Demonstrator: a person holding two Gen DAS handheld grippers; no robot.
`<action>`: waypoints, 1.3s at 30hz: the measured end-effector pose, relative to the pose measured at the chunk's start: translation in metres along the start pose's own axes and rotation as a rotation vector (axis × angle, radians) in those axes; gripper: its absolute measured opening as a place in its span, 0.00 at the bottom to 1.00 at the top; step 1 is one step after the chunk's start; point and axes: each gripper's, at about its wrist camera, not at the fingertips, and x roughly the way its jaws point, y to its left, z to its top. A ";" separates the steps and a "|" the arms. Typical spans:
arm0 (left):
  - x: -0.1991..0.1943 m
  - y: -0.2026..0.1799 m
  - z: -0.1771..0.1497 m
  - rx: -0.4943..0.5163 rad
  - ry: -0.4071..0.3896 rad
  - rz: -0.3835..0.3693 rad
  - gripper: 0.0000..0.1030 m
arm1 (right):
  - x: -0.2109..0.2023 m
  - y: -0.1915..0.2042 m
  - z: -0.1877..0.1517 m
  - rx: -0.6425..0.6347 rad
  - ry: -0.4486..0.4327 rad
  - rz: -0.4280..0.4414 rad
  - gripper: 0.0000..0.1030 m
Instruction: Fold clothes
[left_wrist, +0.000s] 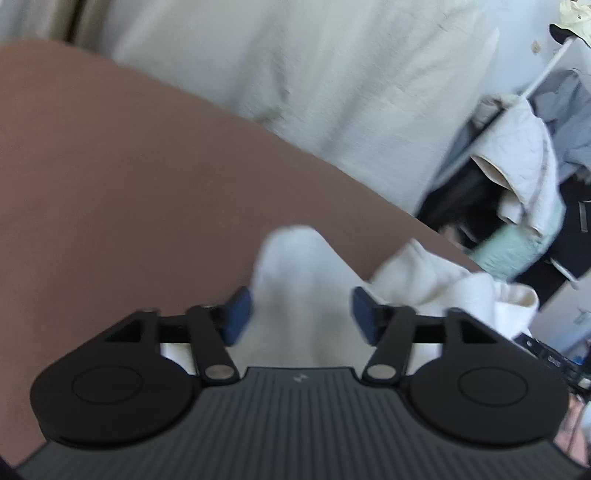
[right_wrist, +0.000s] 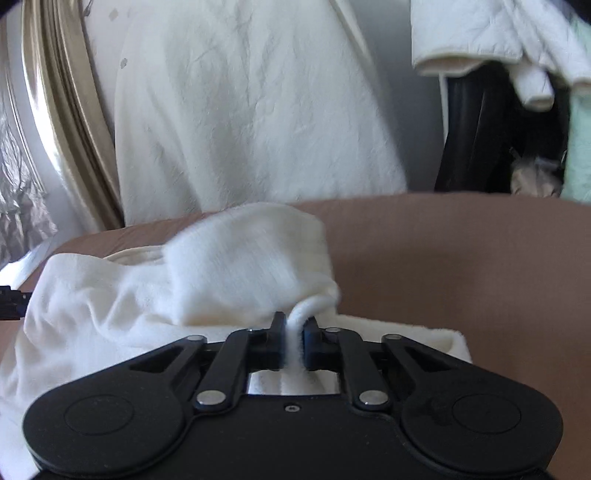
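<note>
Brown fabric covers the flat surface (right_wrist: 461, 258) under both tools; whether it is a bed or a tabletop cannot be told. Behind it, ahead of the right hand-held gripper (right_wrist: 294, 334), hangs a pale cream sheet (right_wrist: 240, 110), with gold-coloured curtain folds (right_wrist: 62, 122) off to that gripper's left. A white garment (right_wrist: 240, 266) of soft, fleecy cloth lies crumpled on the brown surface directly in front of the right hand-held gripper and spreads away to its left. The right hand-held gripper has its jaws pressed together on a narrow pinched ridge of this garment, the cloth rising as a small loop just beyond the fingertips. The left hand-held gripper (left_wrist: 301, 314) has its jaws spread wide, the blue pads (left_wrist: 238, 314) well apart, and a fold of the same white garment (left_wrist: 303, 280) sits between and just beyond them; the view is blurred, so whether the pads touch the cloth cannot be told. More of the garment bunches to the right of the left hand-held gripper near the edge of the brown surface. Beyond that edge, further right, a white rack (left_wrist: 543, 74) holds hanging clothes, among them a quilted white piece (left_wrist: 528, 155) and a mint green one (left_wrist: 509, 247).
</note>
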 end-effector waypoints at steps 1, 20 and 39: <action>0.006 -0.003 -0.002 0.022 0.022 0.049 0.63 | -0.005 0.002 0.001 -0.016 -0.018 -0.016 0.09; -0.061 -0.071 -0.030 0.390 -0.362 0.456 0.20 | -0.059 0.012 0.020 -0.085 -0.289 -0.292 0.05; -0.067 -0.067 -0.118 0.280 0.023 0.405 0.51 | -0.085 -0.055 -0.029 0.356 0.215 -0.051 0.57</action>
